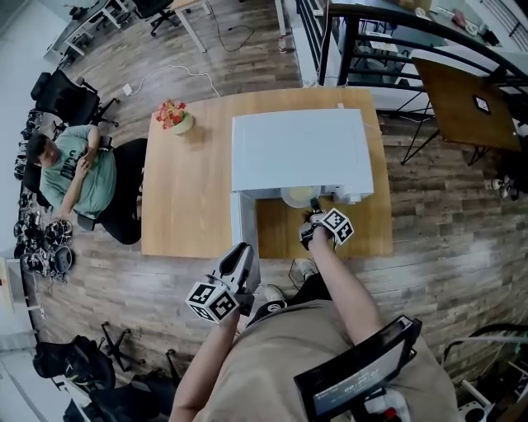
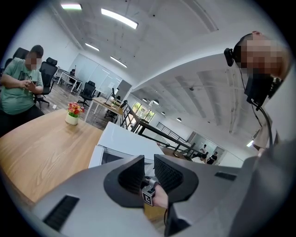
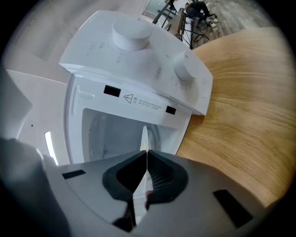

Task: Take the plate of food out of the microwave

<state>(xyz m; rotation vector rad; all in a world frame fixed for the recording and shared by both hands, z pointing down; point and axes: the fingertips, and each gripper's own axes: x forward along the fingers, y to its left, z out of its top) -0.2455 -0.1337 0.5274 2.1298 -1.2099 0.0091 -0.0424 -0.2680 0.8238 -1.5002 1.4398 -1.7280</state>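
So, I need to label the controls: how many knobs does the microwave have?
2, both on the microwave's panel: one knob at the picture's top, the other lower right, nearer the table. None seems hidden.

Premises: an open-plan office. Wood-plank floor [image 1: 445, 214] throughout. Black office chairs [image 1: 66, 97] and desks [image 1: 186, 5] stand at the far left. A person [image 1: 78, 177] sits left of a wooden table [image 1: 186, 198]. Strip lights [image 2: 119, 18] run along the ceiling. Glass partitions [image 2: 92, 69] stand far back, and a black railing [image 1: 412, 33] runs far right.
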